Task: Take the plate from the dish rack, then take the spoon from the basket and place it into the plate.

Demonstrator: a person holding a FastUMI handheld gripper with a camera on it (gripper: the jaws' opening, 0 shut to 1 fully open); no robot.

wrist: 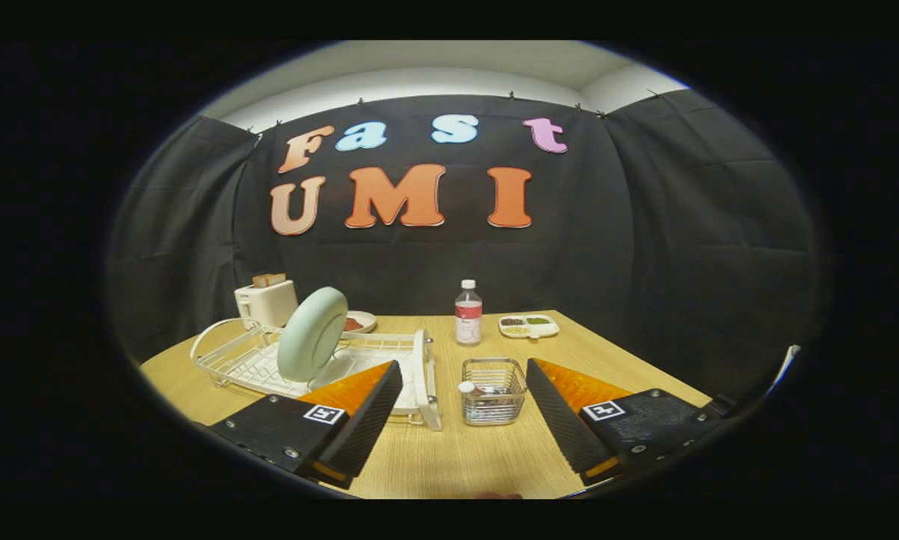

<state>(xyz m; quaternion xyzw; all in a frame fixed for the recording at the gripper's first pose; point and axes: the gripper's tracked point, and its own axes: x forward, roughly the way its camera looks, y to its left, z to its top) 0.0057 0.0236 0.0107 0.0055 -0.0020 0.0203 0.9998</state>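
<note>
Around the work area, a wooden table (486, 457) filled the near ground, with several things set toward its far edge. At the far left stood a white toaster (267, 301) with bread (268, 280) sticking out of its top, and just right of it, partly hidden behind the plate, a small dish (362, 322) holding something reddish. Near the middle of the far side stood a clear bottle (468, 313) with a white cap, upright, and to its right lay a white divided tray (528, 325) with small portions of food in its compartments.

Nearer in, the white wire dish rack (424, 367) took up the left half of the table. A pale green plate (313, 334) stood on edge in it, leaning a little, in the rack's left part. The left finger (359, 420) overlapped the rack's near right corner and covered part of it.

The gripper (464, 412) hung above the near table with its two fingers spread wide apart, holding nothing. A small wire basket (493, 391) sat on the table just right of the rack, between the two fingers and slightly ahead of their tips, closer to the right finger (561, 416). Inside it lay the spoon (470, 388), of which only a pale rounded end at the basket's left side was clear. The plate stood beyond the left finger's tip, farther off than the basket. Nothing stood between the fingers and the basket.
</note>
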